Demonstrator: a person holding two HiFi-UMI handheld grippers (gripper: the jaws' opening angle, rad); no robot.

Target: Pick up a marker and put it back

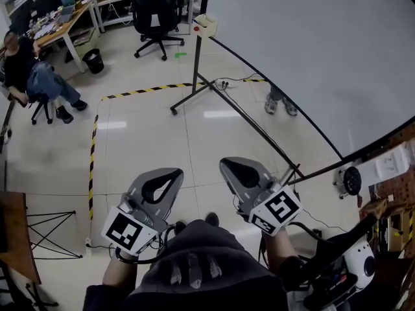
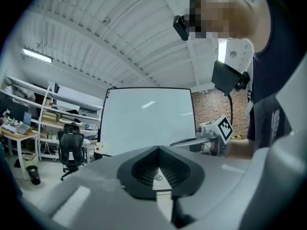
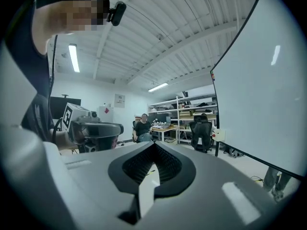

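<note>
Your left claw (image 2: 158,150): jaws together, nothing between them. Your right claw (image 3: 154,145): same, jaws together, empty. You hold both about level, side by side but apart, above floor (image 1: 149,141). Ahead and to right stands whiteboard (image 1: 311,50) on stand. Small white tray (image 1: 205,24) sits at its far corner; marker too small to make out. Beyond tray, office chair (image 1: 155,8).

Open floor (image 1: 149,141) lies ahead; the whiteboard (image 1: 311,44) and its stand (image 1: 196,70) block the right.
</note>
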